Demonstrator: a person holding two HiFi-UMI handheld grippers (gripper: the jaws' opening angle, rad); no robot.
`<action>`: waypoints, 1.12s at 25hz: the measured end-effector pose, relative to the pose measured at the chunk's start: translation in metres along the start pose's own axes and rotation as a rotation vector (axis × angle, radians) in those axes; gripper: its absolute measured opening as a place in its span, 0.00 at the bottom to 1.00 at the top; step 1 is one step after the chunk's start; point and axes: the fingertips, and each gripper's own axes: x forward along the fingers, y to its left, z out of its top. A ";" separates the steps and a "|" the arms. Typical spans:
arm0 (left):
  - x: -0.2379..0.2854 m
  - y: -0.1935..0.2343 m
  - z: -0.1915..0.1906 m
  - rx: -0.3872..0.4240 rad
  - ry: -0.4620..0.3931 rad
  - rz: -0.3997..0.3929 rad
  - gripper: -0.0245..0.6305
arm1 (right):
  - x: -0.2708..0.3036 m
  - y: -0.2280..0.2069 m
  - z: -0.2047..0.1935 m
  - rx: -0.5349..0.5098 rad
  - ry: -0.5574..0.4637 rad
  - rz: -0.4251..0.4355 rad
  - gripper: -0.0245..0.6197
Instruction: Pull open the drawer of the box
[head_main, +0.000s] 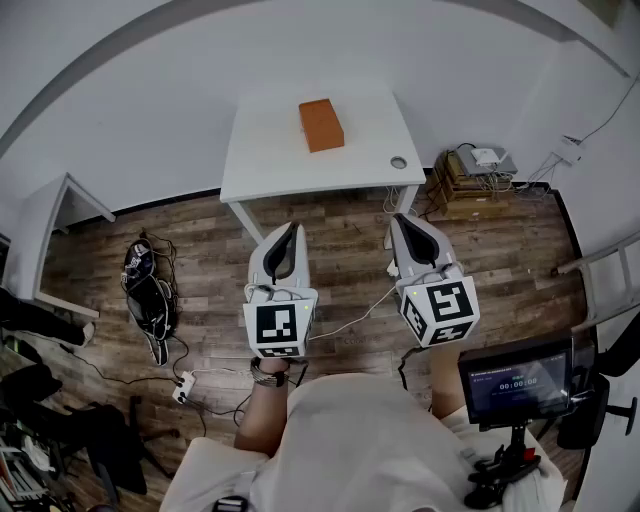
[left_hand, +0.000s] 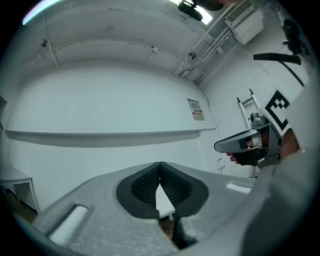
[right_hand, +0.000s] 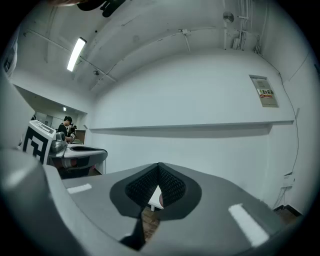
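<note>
Nearest, left gripper (head_main: 290, 232) and right gripper (head_main: 401, 222) point level, jaws together and empty; orange box (head_main: 321, 124) lies well ahead on white table (head_main: 270, 165), long axis pointing away, seemingly closer to the left gripper.

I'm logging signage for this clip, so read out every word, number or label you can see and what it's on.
"00:00:00": on the small screen; the line above it is too small to read.
Wall notice: too blurred to read.
Orange box: no print visible.

Pale grey left tool (head_main: 290, 230) and right tool (head_main: 398, 220) bear black-and-white marker cubes (head_main: 280, 328); the shirt (head_main: 350, 440) is cream.
</note>
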 end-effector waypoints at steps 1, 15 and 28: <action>0.003 0.002 -0.001 0.007 0.004 -0.004 0.04 | 0.003 -0.001 0.001 0.000 -0.002 -0.005 0.04; 0.008 0.011 -0.002 0.013 0.005 -0.024 0.04 | 0.012 0.008 0.010 0.019 -0.023 0.013 0.04; -0.024 0.024 -0.007 0.033 0.009 -0.057 0.04 | -0.001 0.047 0.000 0.032 0.006 -0.035 0.04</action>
